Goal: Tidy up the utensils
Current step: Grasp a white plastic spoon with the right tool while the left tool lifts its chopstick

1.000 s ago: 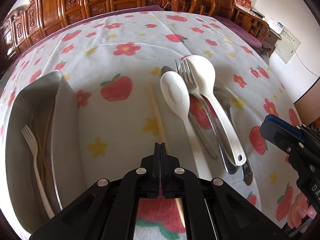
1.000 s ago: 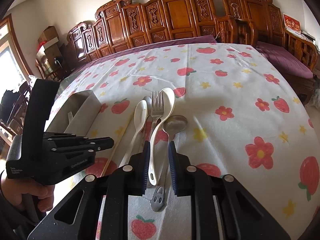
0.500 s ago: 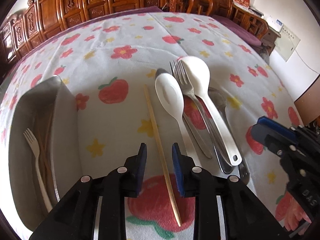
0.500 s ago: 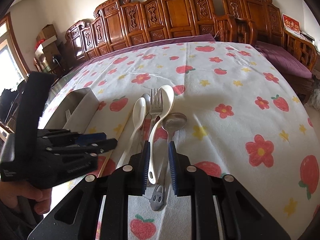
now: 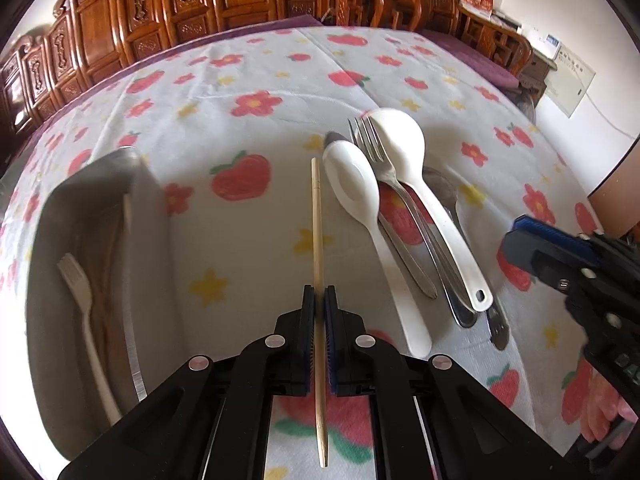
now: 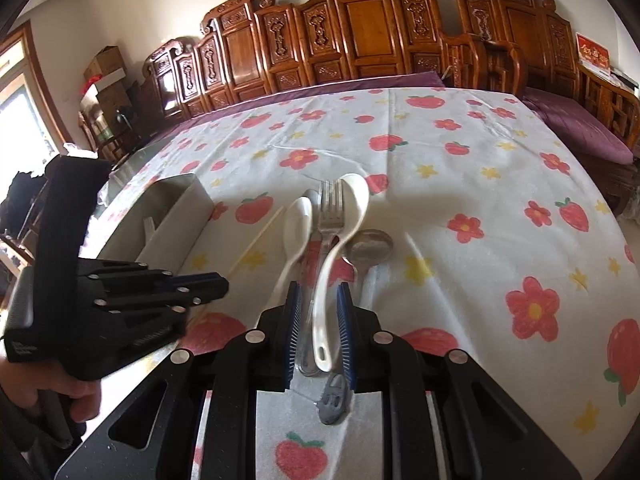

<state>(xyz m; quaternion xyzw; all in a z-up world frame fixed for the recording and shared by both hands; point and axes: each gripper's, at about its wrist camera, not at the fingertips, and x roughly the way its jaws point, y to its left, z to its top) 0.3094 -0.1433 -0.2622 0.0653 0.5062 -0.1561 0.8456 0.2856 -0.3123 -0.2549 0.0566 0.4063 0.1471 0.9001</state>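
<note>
We saw the left gripper (image 5: 319,294) pinching a chopstick (image 5: 317,216) left of the spoons (image 5: 394,168), tray (image 5: 80,184) far left, right gripper (image 6: 319,294) spread around spoon handles, gripping nothing.

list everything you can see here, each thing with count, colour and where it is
chopstick: 1, pale wood, on the cloth, clamped in the left tongs
plastic spoons: 2, white, in the pile right of the chopstick
metal fork: 1, silver, between the two white spoons
metal spoon: 1, silver, right edge of the pile
tray: 1, grey, left on the table
plastic fork: 1, white, in the tray
tablecloth: 1, white with red print, over the table
chairs: several, carved brown wood, behind the table
left tongs: 1, black, shut on the chopstick
right tongs: 1, black, astride the utensil handles
</note>
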